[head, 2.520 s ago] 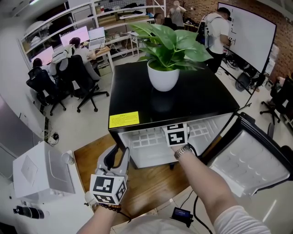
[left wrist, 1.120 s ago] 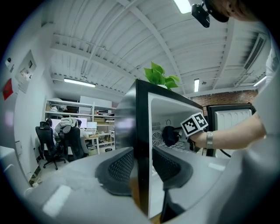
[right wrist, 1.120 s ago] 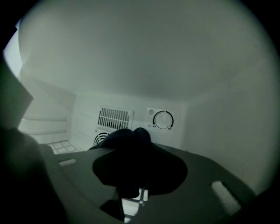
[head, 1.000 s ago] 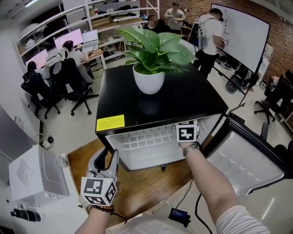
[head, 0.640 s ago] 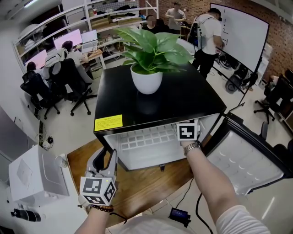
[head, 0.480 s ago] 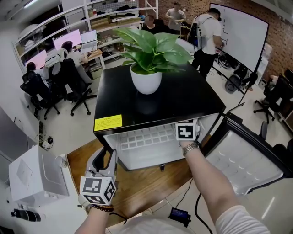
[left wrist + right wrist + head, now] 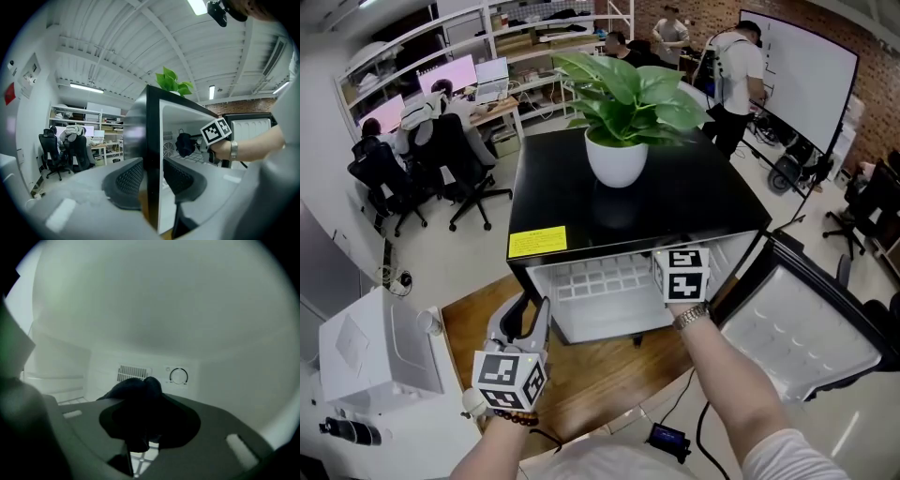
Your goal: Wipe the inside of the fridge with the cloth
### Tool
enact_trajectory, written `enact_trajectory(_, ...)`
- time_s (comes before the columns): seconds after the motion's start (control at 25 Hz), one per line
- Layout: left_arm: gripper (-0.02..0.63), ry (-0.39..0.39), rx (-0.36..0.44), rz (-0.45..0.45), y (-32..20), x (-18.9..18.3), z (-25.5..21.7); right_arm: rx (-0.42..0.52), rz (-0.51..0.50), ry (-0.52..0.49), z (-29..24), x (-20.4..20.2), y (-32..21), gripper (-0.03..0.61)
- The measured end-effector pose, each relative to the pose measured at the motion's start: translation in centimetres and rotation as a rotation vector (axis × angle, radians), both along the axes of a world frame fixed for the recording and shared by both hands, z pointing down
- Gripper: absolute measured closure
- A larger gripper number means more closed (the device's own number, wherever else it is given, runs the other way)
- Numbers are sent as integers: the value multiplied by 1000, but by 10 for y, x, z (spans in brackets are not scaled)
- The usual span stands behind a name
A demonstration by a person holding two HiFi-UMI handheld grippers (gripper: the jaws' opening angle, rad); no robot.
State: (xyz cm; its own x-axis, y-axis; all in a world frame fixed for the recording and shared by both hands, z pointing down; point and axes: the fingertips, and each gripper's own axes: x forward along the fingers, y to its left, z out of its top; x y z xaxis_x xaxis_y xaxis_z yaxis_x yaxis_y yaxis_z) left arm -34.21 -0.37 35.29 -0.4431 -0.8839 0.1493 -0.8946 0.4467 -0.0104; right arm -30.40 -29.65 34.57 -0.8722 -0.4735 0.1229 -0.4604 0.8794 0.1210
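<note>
My right tongs (image 7: 149, 425) are clenched on the dark cloth (image 7: 133, 389), which is inside the open fridge (image 7: 661, 202), facing the back wall with its round dial (image 7: 178, 376). My left tongs (image 7: 152, 180) are clamped on the fridge's black front edge (image 7: 152, 122) at its left side wall.
</note>
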Motion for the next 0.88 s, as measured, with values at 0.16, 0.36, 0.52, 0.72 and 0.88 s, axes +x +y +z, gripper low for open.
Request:
enact_trajectory(0.16, 486, 4, 3, 9, 0, 1, 0, -9, -103, 3, 2, -24, 47, 468)
enact_trajectory(0.36, 486, 4, 0, 24, 0, 1, 0, -29, -227, 17, 9, -61, 103, 466)
enact_trajectory(0.52, 486, 3, -3, 35, 0, 2, 0, -46, -299, 42, 18, -87, 135, 468)
enact_trajectory(0.72, 488, -1, -4, 52, 0, 3, 0, -54, -350, 83, 27, -112, 160, 468)
enact_trajectory(0.88, 488, -3, -3, 66, 0, 2, 0, -68, -355, 123, 38, -124, 165, 466)
